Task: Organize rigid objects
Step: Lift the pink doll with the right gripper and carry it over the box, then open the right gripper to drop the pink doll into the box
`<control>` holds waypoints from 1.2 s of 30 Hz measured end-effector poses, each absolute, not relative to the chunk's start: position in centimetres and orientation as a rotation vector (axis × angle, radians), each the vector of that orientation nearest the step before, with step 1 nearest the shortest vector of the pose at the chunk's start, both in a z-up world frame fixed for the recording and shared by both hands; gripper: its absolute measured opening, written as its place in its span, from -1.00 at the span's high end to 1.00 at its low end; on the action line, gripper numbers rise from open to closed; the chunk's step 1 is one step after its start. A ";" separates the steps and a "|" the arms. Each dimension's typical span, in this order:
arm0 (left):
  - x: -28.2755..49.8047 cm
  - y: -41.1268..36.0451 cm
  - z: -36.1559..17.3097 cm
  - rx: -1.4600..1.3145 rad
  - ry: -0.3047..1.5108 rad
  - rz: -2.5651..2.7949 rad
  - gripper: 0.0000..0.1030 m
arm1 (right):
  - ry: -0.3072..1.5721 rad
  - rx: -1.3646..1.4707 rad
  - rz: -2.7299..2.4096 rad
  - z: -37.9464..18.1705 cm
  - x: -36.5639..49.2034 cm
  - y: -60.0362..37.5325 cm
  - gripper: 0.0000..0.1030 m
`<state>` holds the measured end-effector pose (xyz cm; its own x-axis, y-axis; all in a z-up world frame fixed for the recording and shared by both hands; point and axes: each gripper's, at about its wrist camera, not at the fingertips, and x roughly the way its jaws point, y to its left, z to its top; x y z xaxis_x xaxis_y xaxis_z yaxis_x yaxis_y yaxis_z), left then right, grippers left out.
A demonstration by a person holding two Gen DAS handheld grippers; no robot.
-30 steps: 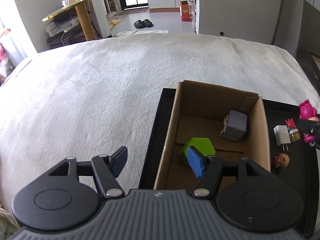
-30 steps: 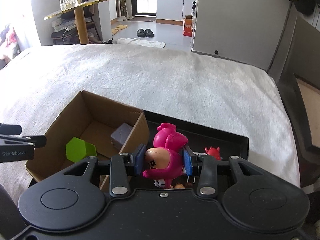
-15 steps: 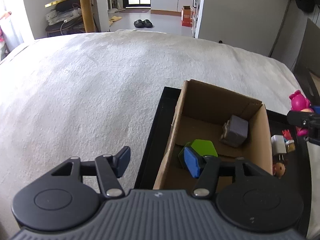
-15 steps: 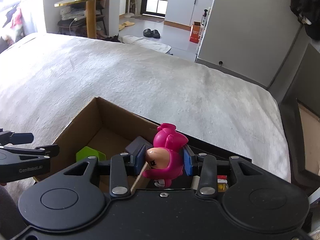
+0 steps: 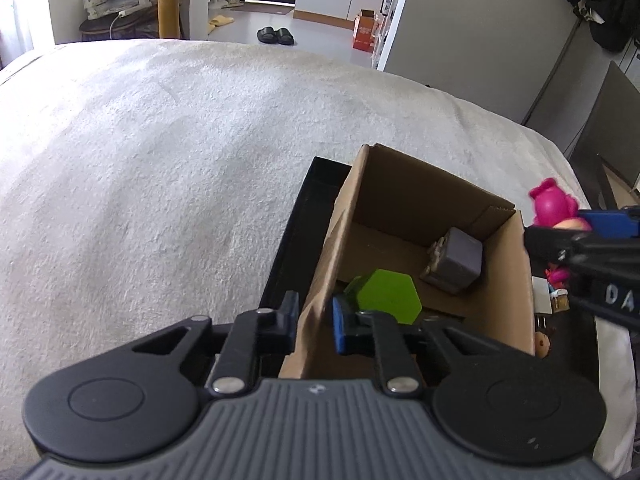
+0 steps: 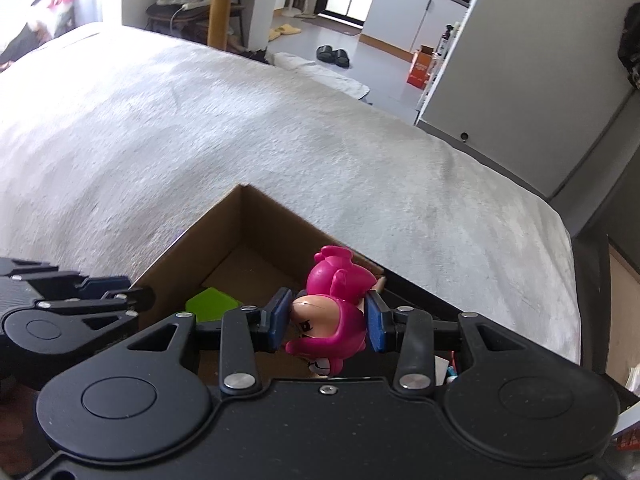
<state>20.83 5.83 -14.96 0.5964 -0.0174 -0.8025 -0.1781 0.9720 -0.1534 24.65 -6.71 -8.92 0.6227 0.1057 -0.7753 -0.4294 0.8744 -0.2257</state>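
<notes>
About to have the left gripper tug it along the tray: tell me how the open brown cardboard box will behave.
The open brown cardboard box looks thin-walled, so the wall between the left gripper pads probably flexes. Holding only a green hexagonal block and a grey cube, it is likely light and slides easily on the black tray. Gripped at one side, it may swivel.

White fuzzy blanket (image 5: pixel 160 184), black slippers (image 5: pixel 275 35) on the floor beyond, orange carton (image 5: pixel 364 34) by the wall.

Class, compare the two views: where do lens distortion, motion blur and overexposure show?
Left wrist view: the bed bulges like a dome; the right gripper is smeared at the frame's edge. Right wrist view: blown-out window glare top left; the pink figure stays sharp.
</notes>
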 end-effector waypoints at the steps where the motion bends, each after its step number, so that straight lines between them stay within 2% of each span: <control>1: 20.8 5.9 -15.0 -0.233 0.929 0.091 0.70 | 0.852 -0.425 0.321 -9.1 24.6 -6.4 0.24; 15: 21.0 6.7 -15.5 -0.276 0.930 0.066 0.72 | 0.858 -0.560 0.346 -9.8 24.0 -3.3 0.23; 17: 21.0 6.8 -15.5 -0.280 0.930 0.064 0.71 | 0.852 -0.579 0.343 -9.8 23.9 -3.0 0.06; 18: 21.0 6.8 -15.5 -0.280 0.930 0.064 0.71 | 0.847 -0.584 0.340 -9.8 23.9 -2.9 0.05; 36: 20.3 5.8 -14.1 -0.172 0.915 0.079 0.69 | 0.822 -0.496 0.315 -8.1 23.0 -4.7 0.02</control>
